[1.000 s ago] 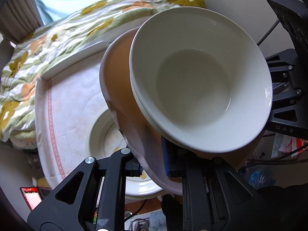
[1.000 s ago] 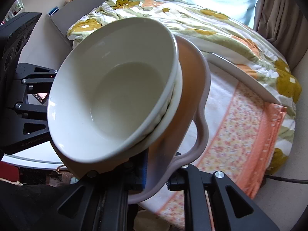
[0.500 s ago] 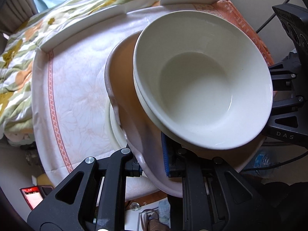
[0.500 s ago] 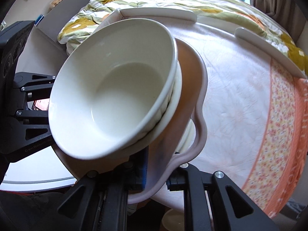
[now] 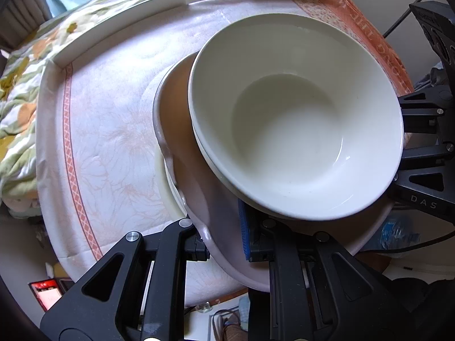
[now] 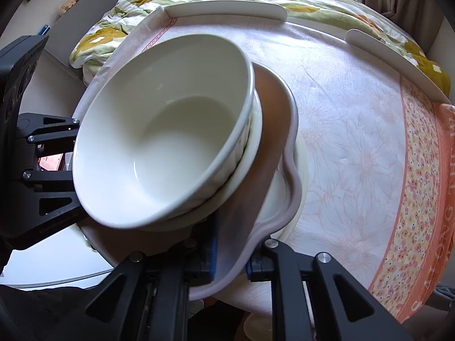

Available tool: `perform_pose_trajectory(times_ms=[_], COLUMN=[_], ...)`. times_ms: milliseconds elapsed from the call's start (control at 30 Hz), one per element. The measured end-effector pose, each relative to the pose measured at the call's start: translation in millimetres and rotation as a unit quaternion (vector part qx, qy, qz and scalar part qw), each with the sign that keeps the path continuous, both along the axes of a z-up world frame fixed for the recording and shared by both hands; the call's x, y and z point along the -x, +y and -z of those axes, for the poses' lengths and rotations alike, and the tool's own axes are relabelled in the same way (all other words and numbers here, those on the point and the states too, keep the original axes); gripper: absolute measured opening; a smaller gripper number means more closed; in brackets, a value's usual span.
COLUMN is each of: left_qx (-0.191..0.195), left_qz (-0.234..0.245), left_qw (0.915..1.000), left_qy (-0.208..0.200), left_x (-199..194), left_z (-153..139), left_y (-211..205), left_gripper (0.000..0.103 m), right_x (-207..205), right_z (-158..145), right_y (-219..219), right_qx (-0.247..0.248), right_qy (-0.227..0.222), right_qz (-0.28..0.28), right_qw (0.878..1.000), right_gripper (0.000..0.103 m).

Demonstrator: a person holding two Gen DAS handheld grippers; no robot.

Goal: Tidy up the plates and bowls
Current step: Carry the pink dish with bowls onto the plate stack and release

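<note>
1. Both claws are pinching the pink scalloped plate at opposite edges: left claw is clamping its near rim w/ the blue pad on top, right claw is doing the same from its side.
2. The plate is carrying a stack: a white bowl is nesting in a second white dish whose rim is showing just under it. The whole load is tilting, esp. in the right wrist view.
3. The stack is hanging just above a cream plate lying on the counter, w/ the cloth under it. I can't tell whether the pink plate is touching it.
4. Step in hand, as I'm reading it: lowering the carried stack onto the cream plate.
5. Doing it well:
   - level the pink plate first, since the bowls are looking likely to slide toward the low edge;
   - bring both claws down together at the same rate, no twisting;
   - centre it over the cream plate before contact;
   - set it down softly, as it's ceramic on ceramic;
   - let go only once the weight is resting, one claw after the other, backing out flat along the rim.
</note>
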State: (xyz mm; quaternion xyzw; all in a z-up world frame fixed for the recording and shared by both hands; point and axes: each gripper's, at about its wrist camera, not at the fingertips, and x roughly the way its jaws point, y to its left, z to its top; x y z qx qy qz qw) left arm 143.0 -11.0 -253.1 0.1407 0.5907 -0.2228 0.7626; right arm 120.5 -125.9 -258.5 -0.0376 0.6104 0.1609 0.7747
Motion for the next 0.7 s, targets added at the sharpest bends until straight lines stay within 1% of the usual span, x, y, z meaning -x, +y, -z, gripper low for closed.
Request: perform_pose_trajectory(times_ms=[100, 267, 433, 500, 700], left_qx=[-0.002, -0.018, -0.014, -0.019, -0.027], left_qz=[-0.004, -0.007, -0.013, -0.010, -0.009], left_qw=[1.0000, 0.9995, 0.9998, 0.9998, 0.9995], left_qy=[-0.008, -0.023, -0.004, 0.004, 0.016], left_x=[1.2, 3.9, 0.8, 0.1, -2.2], left_z=[0.4, 1.2, -0.2, -0.4, -3.2], left_y=[0.1, -4.1, -1.5, -1.8, -2.9], left_gripper=[0.013, 0.013, 0.014, 0.013, 0.014], right_x=[-0.3, 2.0, 1.2, -0.5, -0.4], right_z=[0.5, 1.8, 1.8, -1.0, -5.7], right_y=[-0.7, -1.0, -3.8, -6.2, -7.9], right_qx=[-0.001, 0.003, 0.000, 0.004, 0.004], right_qy=[-0.006, -0.011, -0.007, -0.007, 0.002], right_qz=[0.007, 0.014, 0.024, 0.032, 0.039], right_qw=[1.000, 1.000, 1.000, 0.999, 0.999], right_gripper=[0.013, 0.014, 0.014, 0.016, 0.017])
